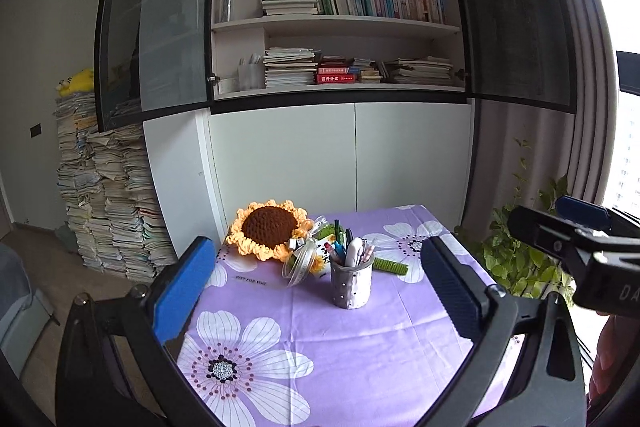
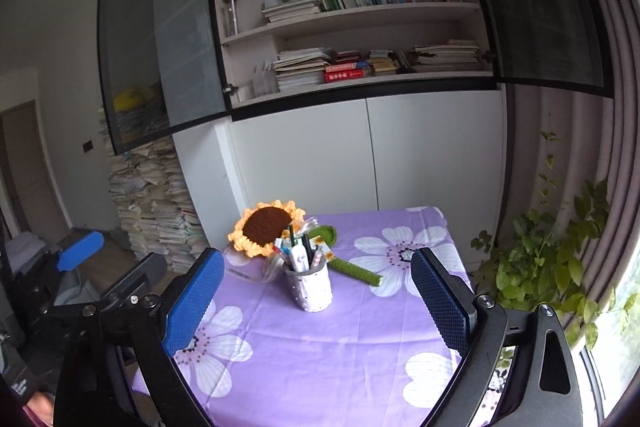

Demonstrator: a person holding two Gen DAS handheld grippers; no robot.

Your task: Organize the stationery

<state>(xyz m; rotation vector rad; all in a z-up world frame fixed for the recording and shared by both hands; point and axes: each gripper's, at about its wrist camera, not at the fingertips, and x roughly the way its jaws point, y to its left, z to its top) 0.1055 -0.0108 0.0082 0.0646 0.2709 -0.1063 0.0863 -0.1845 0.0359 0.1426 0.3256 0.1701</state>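
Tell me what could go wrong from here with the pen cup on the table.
The pen cup is crammed with pens that stick out above its rim, so a careless reach could tip it. The crochet sunflower and its green stem lie right behind the cup and could get snagged. The tablecloth might slide.

we read home study: open bookcase (image 1: 340, 7) crammed with books, paper stacks (image 1: 108, 203) heaped on floor, floral purple tablecloth (image 1: 340, 339), crochet sunflower (image 1: 268, 229) at tabletop's far-left corner, curtain (image 2: 560, 155), houseplant (image 2: 552, 259).
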